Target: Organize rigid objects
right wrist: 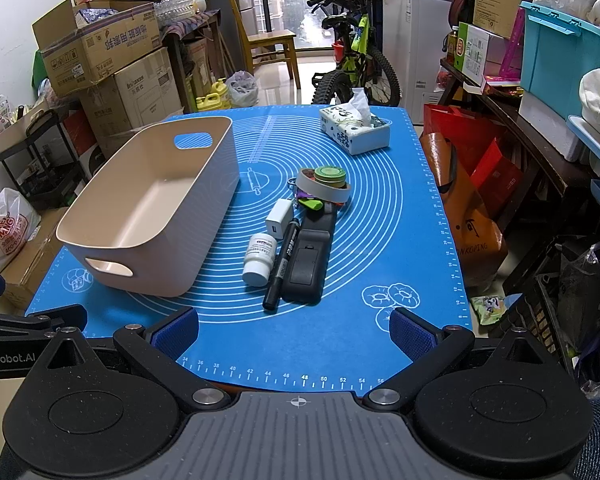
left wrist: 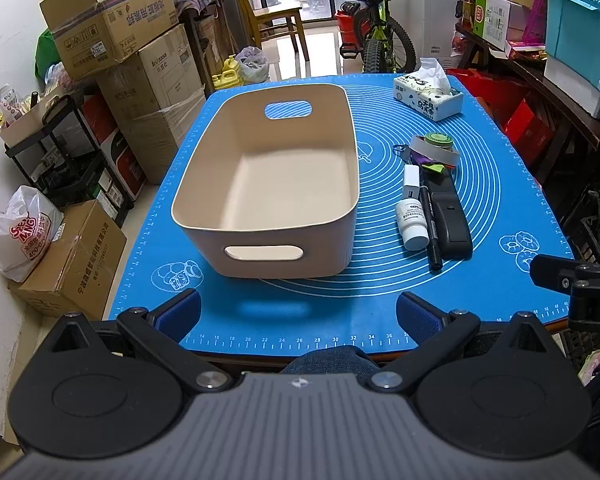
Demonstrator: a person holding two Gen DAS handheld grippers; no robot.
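While both tools hang spread wide and empty over the near edge of the tabletop [left wrist: 260,320], we see the left tool [left wrist: 298,312] facing an empty beige bin [left wrist: 268,184] on the blue mat [right wrist: 400,240]. Right of the bin, ahead of the right tool [right wrist: 294,330], lie a white bottle [right wrist: 260,258], marker [right wrist: 282,264], remote [right wrist: 306,264], charger [right wrist: 279,218], tape roll [right wrist: 324,192] and, farther back, a tissue pack [right wrist: 354,130].

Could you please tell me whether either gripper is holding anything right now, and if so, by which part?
Nothing is held. The left gripper and the right gripper are both open over the near edge of the blue silicone mat, with nothing between their fingers.
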